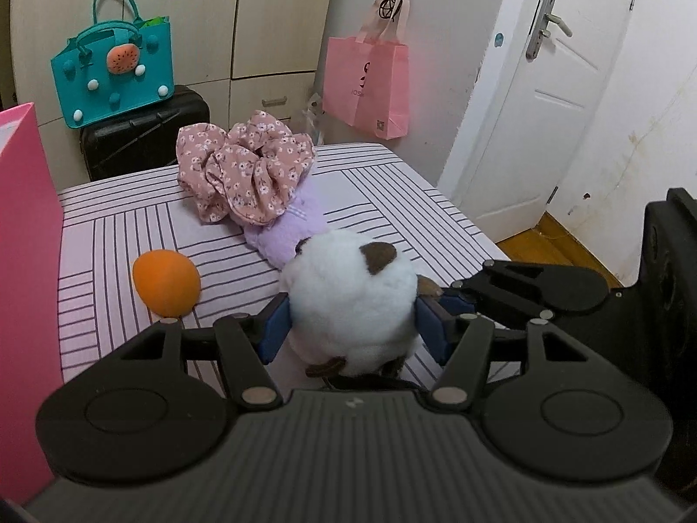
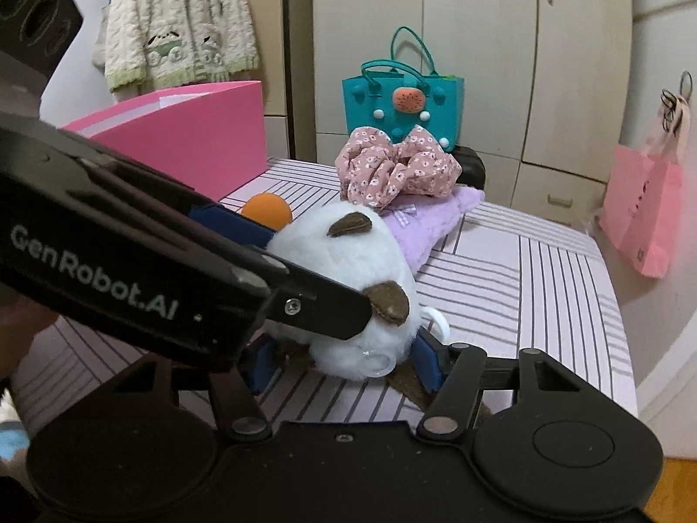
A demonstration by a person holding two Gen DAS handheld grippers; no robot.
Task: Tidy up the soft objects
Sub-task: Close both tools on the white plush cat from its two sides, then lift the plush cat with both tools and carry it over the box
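The plush toy is round, white and fluffy, with small brown patches. It lies low in the middle of the frame on the striped bench. Behind it lie a purple fuzzy cloth and a pink flowered scrunchie. An orange ball sits to its left. The left gripper points forward, its blue fingers pressed on both sides of the toy. The right gripper comes in from the right, fingers apart around the toy's lower part.
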